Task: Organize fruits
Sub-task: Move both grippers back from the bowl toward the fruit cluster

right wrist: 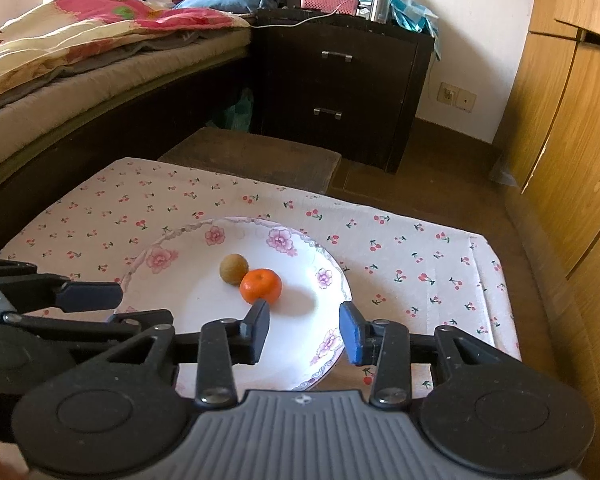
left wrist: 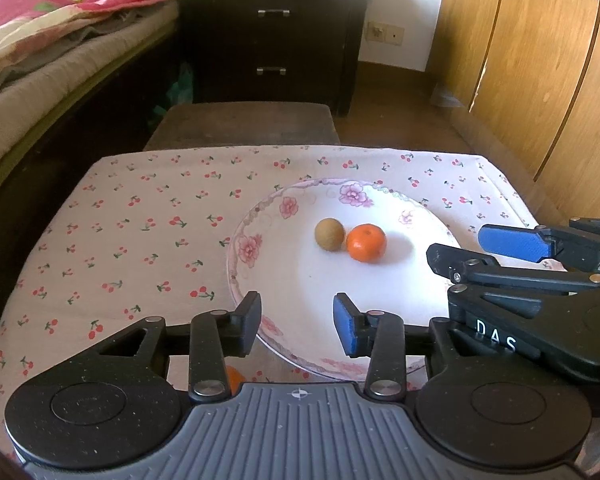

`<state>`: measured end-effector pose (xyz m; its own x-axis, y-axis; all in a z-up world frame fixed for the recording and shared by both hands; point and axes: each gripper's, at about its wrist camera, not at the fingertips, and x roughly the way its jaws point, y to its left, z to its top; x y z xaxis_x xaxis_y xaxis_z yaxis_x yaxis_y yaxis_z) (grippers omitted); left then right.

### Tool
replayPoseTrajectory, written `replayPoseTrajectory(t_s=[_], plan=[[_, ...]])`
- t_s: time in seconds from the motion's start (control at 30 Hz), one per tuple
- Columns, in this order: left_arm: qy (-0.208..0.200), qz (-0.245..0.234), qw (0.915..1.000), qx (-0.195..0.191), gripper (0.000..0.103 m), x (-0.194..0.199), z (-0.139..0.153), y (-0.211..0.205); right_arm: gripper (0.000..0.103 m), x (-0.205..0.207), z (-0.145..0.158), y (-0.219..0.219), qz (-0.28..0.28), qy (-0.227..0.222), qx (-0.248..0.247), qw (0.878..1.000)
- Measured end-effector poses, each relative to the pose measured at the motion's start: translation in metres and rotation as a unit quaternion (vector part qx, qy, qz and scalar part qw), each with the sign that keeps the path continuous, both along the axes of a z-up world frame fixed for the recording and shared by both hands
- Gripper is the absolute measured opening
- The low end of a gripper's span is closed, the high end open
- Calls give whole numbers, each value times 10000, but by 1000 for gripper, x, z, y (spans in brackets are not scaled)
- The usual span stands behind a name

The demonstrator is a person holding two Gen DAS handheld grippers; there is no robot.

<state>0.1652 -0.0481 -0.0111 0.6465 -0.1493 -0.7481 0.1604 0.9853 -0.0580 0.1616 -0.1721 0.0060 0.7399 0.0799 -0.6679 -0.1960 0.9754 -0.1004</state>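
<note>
A white plate with a pink-flower rim point(left wrist: 249, 248) point(right wrist: 161, 258) sits on a cherry-print cloth. On it a small brown round fruit point(left wrist: 329, 234) point(right wrist: 233, 269) lies touching an orange mandarin point(left wrist: 366, 243) point(right wrist: 261, 286). My left gripper point(left wrist: 296, 314) hovers over the plate's near edge, open, with only bare plate between its pads. My right gripper point(right wrist: 304, 322) is over the plate's near right side, open and holding nothing; the mandarin lies just beyond its left finger point(right wrist: 260, 326). Each gripper shows in the other's view point(left wrist: 470, 248) point(right wrist: 128, 306). A sliver of something orange point(left wrist: 235, 378) peeks out under the left gripper.
The cherry-print cloth point(left wrist: 140, 232) covers a small table. Behind it stands a brown stool point(left wrist: 244, 124), then a dark bedside cabinet point(left wrist: 272, 40). A bed with bedding point(left wrist: 52, 40) runs along the left, and wooden wardrobe doors point(left wrist: 540, 64) along the right.
</note>
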Motion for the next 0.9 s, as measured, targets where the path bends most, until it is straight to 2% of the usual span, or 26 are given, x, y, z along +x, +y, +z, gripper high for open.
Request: replayPoseTrajectory(t_s=[0.3, 0.9], plan=[[-118, -65, 9999, -57, 51, -13, 11, 0, 40, -18, 12, 1, 20, -201, -117, 9997], [-132, -113, 9998, -102, 51, -49, 18, 2, 41, -54, 19, -1, -33, -149, -17, 9999]])
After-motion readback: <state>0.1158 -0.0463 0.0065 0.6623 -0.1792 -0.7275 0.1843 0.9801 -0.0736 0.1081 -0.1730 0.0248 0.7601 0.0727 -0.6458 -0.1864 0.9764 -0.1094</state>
